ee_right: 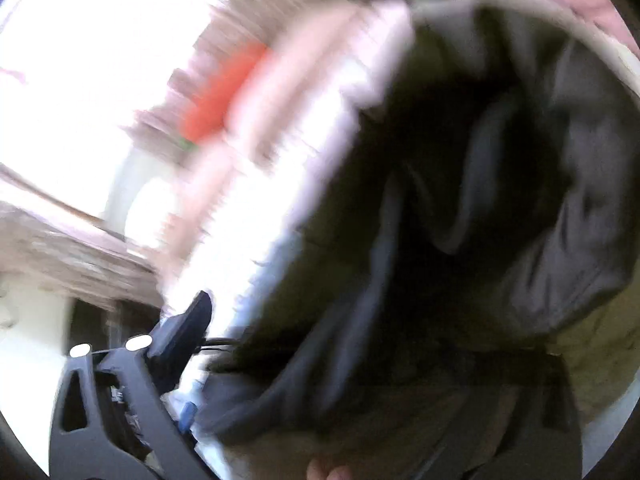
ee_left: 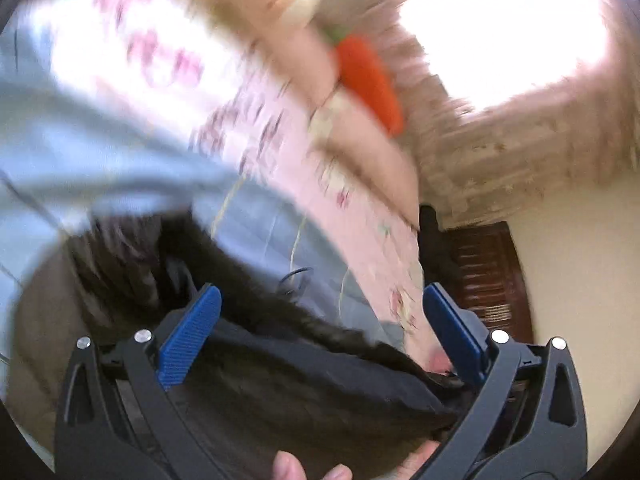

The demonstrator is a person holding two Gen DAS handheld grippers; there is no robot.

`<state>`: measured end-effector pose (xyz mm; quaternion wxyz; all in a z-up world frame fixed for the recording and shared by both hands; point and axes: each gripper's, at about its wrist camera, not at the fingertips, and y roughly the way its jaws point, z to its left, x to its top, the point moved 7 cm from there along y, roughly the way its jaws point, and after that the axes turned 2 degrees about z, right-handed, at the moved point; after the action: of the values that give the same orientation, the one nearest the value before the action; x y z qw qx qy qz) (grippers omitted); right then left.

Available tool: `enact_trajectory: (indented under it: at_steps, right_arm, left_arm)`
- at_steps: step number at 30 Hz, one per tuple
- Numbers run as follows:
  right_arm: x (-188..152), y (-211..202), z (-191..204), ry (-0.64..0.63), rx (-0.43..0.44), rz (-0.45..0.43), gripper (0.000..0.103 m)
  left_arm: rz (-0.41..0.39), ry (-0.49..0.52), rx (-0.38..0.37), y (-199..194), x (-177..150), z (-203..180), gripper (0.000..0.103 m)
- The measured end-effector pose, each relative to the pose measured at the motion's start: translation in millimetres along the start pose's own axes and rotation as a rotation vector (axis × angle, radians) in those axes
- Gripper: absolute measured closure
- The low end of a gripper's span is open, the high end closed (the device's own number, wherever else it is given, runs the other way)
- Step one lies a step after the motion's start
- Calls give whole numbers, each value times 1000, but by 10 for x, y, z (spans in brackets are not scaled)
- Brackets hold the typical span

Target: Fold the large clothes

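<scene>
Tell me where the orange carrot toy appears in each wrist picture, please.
Left wrist: the carrot toy lies above centre, slightly right, beside the pink bedding.
Right wrist: the carrot toy is an orange blur at upper left.
Shared landmark: the bright window next to it.

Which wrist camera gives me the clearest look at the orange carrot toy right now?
The left wrist view. There the carrot toy has a defined outline and a green top, lying against the pink floral bedding. The right wrist view shows it only as a motion-blurred orange smear.
</scene>
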<state>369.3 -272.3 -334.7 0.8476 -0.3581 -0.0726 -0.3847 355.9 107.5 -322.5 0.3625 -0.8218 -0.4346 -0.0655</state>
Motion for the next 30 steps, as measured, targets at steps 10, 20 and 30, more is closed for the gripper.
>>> enact_trajectory:
  at_steps: [10,20,30]
  right_arm:
    - [-928,316,109,-644,-330,46,1]
    - [-537,1636,-123,-422,-477,386,1]
    - [-728,2140,-275,-535,-552,413,1]
  left_arm:
    - [-36,601,379,-63,-1123,-140,2]
    - [306,755,553,1676,-516,45,2]
    - [314,454,518,1848,-733,936,2]
